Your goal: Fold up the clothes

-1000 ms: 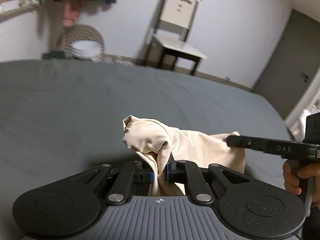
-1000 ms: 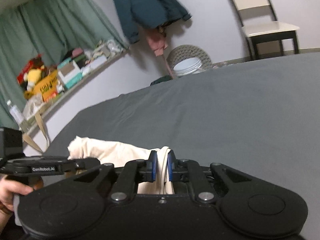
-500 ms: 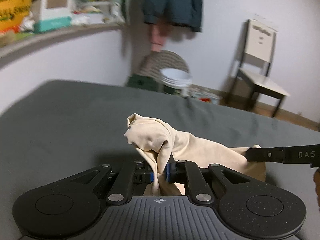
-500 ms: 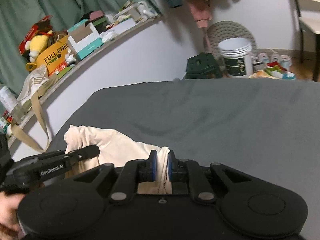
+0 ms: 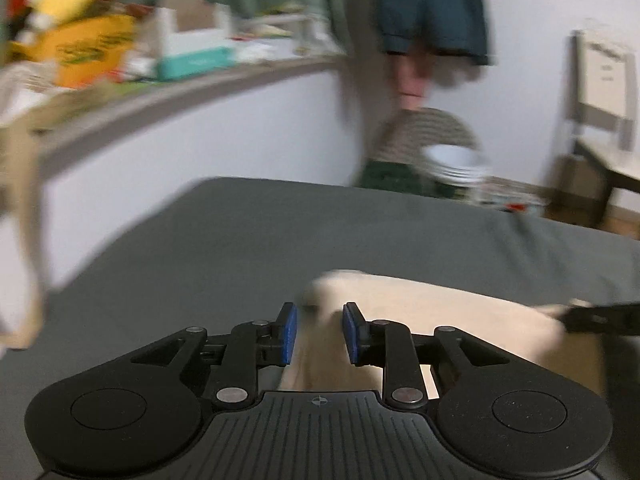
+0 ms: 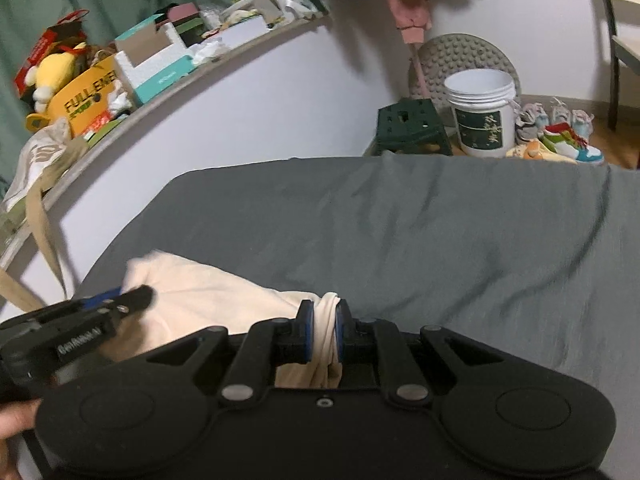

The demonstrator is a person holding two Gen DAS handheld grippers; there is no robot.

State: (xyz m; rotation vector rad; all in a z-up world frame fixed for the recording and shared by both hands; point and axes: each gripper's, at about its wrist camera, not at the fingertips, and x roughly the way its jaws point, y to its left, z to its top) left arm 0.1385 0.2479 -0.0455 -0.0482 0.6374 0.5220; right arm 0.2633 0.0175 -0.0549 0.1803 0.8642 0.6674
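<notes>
The left tongs (image 5: 317,334) stand with their blue pads (image 5: 289,334) parted, and a fold of the cream garment (image 5: 460,316) lies in the gap between them; the pads do not press the cloth. That view is blurred by motion, so finer contact cannot be judged. The right tongs (image 6: 324,332) are closed on a gathered, twisted bunch of the same garment — the cloth is pinched between both pads and hangs down behind them.

The cream garment lies on the grey bed sheet (image 6: 420,240), near the bed's corner closest to the white wall. It spreads between the two tools in a crumpled band, its far edge bulging up on the left tongs' side. From the right wrist view the left tool appears at lower left, its tip just over the cloth, with part of a hand (image 6: 16,420) at the frame edge. From the left wrist view the tip of the right tool shows at the right edge, touching the garment.

Surroundings: a shelf (image 6: 168,92) along the wall carries boxes, a yellow bag and a yellow soft toy. On the floor beyond the bed stand a white bucket (image 6: 484,116) and a dark green stool (image 6: 410,126) — shoes lie just beside the bucket. A dark jacket (image 5: 432,8) hangs on the wall.
</notes>
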